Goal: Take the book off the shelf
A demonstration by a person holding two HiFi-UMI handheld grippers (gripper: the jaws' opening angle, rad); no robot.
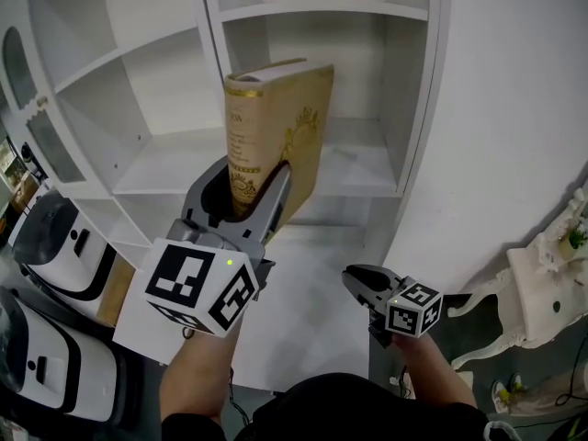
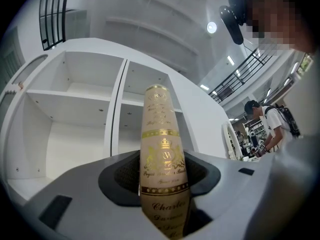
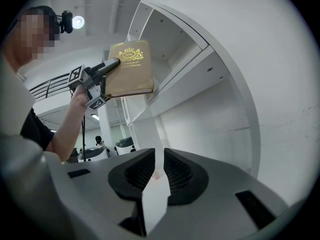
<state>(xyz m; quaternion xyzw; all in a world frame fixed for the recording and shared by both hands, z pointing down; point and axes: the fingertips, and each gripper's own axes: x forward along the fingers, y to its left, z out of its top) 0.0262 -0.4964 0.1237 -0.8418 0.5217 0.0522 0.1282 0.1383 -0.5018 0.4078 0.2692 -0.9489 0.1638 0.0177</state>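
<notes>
A tan book (image 1: 276, 127) with gold ornament stands upright in the air just in front of the white shelf unit (image 1: 175, 163). My left gripper (image 1: 246, 196) is shut on it, one jaw on each cover near the lower spine. In the left gripper view the gold-printed spine (image 2: 162, 149) rises between the jaws of the left gripper (image 2: 161, 176). The right gripper view shows the book (image 3: 130, 69) held clear of the shelf (image 3: 185, 69). My right gripper (image 1: 361, 283) hangs low to the right, away from the book. Its jaws are shut on nothing (image 3: 159, 171).
The shelf compartments behind the book hold nothing. A curved white wall panel (image 1: 496, 108) runs down the right. White-and-black machines (image 1: 55, 246) stand at the lower left, an ornate white piece of furniture (image 1: 542, 283) at the right. A person (image 2: 265, 126) stands far behind.
</notes>
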